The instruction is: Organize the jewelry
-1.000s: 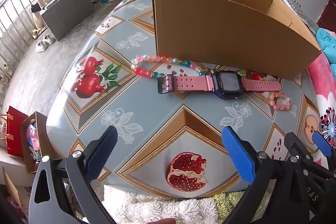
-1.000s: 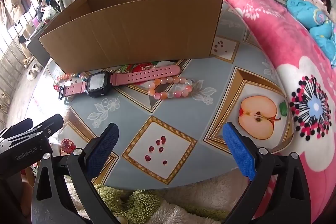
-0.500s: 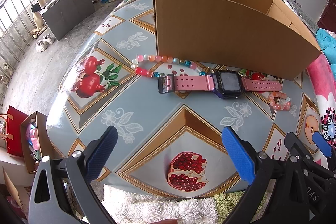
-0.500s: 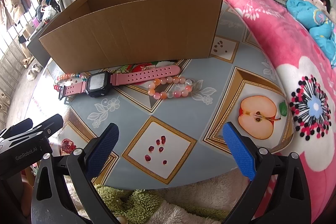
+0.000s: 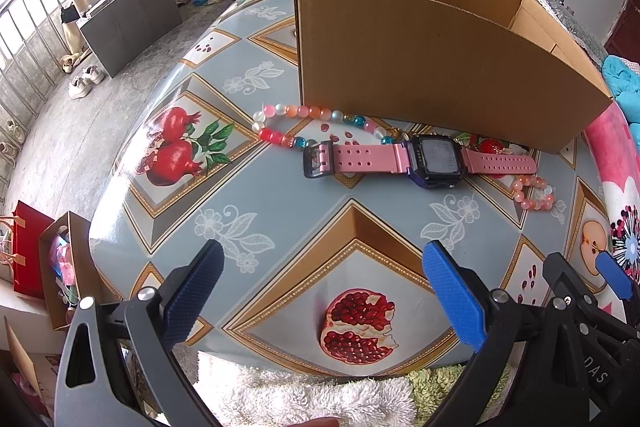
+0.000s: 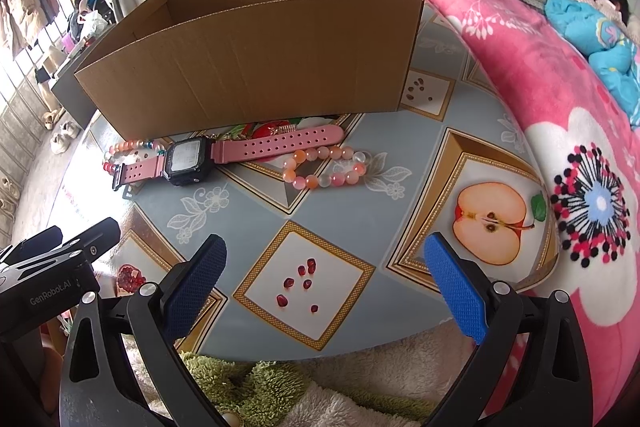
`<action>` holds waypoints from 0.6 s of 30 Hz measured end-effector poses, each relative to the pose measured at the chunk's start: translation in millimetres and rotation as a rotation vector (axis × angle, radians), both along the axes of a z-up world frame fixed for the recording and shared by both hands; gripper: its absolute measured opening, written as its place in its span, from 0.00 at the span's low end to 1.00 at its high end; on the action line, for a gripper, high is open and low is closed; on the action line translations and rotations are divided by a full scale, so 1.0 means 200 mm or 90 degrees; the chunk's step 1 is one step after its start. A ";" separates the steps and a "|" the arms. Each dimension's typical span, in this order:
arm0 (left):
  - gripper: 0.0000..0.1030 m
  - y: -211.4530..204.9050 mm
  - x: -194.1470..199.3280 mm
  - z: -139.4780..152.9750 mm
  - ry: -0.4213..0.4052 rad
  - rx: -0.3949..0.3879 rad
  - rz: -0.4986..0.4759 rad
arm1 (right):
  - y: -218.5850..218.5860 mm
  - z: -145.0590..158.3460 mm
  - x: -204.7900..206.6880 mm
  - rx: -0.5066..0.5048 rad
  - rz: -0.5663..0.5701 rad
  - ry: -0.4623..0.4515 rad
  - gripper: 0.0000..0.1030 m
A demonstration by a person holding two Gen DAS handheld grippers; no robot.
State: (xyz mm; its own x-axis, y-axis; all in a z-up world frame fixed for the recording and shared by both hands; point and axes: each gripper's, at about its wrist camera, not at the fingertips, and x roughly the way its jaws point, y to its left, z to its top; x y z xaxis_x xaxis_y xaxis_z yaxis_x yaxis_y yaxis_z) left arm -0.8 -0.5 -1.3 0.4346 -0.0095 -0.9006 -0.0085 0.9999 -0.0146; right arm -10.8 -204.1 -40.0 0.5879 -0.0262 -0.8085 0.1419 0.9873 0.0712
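Note:
A pink-strapped watch [image 5: 424, 163] [image 6: 224, 157] with a dark square face lies flat on the table in front of an open cardboard box [image 5: 432, 67] [image 6: 260, 67]. A multicoloured bead bracelet [image 5: 312, 125] [image 6: 120, 153] lies at the watch's buckle end. A pink-orange bead bracelet [image 5: 534, 193] [image 6: 324, 169] lies at its other end. My left gripper [image 5: 322, 291] stands open near the table's front edge, nothing between its fingers. My right gripper [image 6: 324, 285] is open too, well short of the pink-orange bracelet. The box's inside is hidden.
The table [image 5: 280, 203] wears a fruit-patterned cloth and ends just in front of both grippers, above fluffy towels [image 6: 248, 383]. A pink floral blanket [image 6: 560, 131] borders the table on the right. The floor at left holds a grey cabinet [image 5: 128, 23], shoes and a red bag [image 5: 28, 251].

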 end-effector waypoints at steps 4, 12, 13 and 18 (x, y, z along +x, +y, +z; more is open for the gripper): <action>0.95 0.00 0.00 0.00 0.000 0.000 0.000 | 0.01 0.00 0.01 -0.001 0.000 0.000 0.92; 0.95 0.00 0.00 0.00 -0.001 -0.001 0.000 | 0.01 0.00 0.01 -0.001 -0.001 -0.002 0.92; 0.95 0.01 -0.01 0.00 -0.001 0.000 0.000 | 0.00 0.01 0.01 -0.001 -0.001 -0.002 0.92; 0.95 0.01 -0.01 0.00 -0.001 0.000 0.000 | 0.01 0.01 0.02 0.000 -0.001 -0.003 0.92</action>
